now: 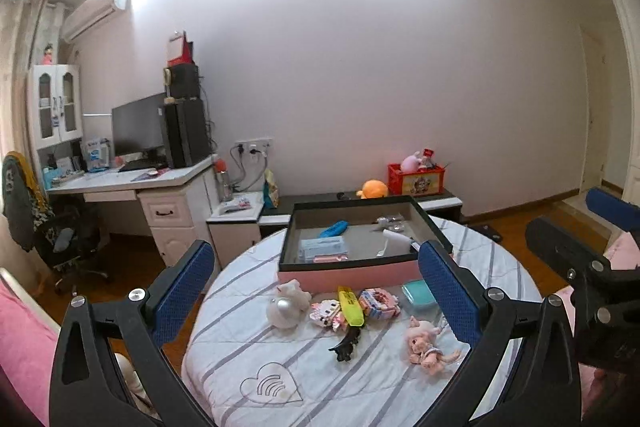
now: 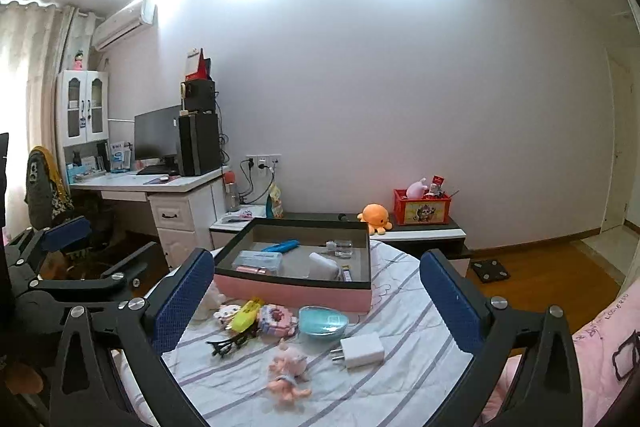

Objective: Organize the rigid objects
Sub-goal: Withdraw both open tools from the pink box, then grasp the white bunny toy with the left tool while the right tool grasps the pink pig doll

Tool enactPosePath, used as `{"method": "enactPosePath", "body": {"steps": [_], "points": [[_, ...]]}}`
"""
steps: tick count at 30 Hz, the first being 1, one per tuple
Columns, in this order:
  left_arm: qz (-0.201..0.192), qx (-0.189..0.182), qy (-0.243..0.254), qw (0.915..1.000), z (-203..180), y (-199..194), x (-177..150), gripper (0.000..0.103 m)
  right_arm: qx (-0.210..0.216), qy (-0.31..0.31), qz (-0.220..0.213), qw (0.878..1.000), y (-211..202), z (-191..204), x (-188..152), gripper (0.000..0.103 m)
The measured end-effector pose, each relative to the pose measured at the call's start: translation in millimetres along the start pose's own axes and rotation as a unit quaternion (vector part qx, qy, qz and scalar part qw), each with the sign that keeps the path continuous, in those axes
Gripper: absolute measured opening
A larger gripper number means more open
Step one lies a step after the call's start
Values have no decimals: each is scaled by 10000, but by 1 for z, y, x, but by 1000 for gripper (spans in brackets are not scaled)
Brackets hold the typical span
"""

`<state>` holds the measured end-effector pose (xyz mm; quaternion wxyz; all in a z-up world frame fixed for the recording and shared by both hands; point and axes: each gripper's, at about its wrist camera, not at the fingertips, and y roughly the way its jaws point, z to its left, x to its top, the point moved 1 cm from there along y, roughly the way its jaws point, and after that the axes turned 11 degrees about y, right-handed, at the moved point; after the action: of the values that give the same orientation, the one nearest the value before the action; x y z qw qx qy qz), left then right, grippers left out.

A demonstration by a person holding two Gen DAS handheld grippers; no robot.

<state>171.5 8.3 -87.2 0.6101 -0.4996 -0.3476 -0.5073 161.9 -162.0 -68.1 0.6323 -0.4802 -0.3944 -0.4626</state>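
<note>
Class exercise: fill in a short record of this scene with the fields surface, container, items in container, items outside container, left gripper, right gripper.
surface: round table under a striped cloth
container: pink box, open top
items in container: blue tool, clear case, white device
items outside container: yellow highlighter, black hair clip, teal dish, white charger, pink doll
left gripper: open, empty
right gripper: open, empty

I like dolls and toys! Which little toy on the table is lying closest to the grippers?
The pink baby doll lying on the striped cloth. The block kitty and the white plush sit farther back, near the pink box.
</note>
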Motion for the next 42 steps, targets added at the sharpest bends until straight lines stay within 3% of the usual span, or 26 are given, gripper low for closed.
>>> {"method": "enactPosePath", "body": {"steps": [9,19,26,32,36,42], "points": [[-193,-11,-140,9997,6,-16,2,103,-27,-1,-106,9999,-18,2,-3,103],[-110,-10,-89,9999,1,-14,-4,103,-56,0,-60,10000,-18,1,-8,103],[184,-78,-35,9998,0,4,-13,103,-159,40,118,9998,-6,-9,-14,103],[747,-127,-168,9970,7,38,-42,103,-326,103,780,9964,29,-27,-45,103],[1178,-139,-232,9927,10,62,-68,103,-261,184,1515,9879,69,-30,-81,103],[1623,-132,-155,9865,13,85,-92,103,-80,221,2284,9733,120,-22,-126,103]]}}
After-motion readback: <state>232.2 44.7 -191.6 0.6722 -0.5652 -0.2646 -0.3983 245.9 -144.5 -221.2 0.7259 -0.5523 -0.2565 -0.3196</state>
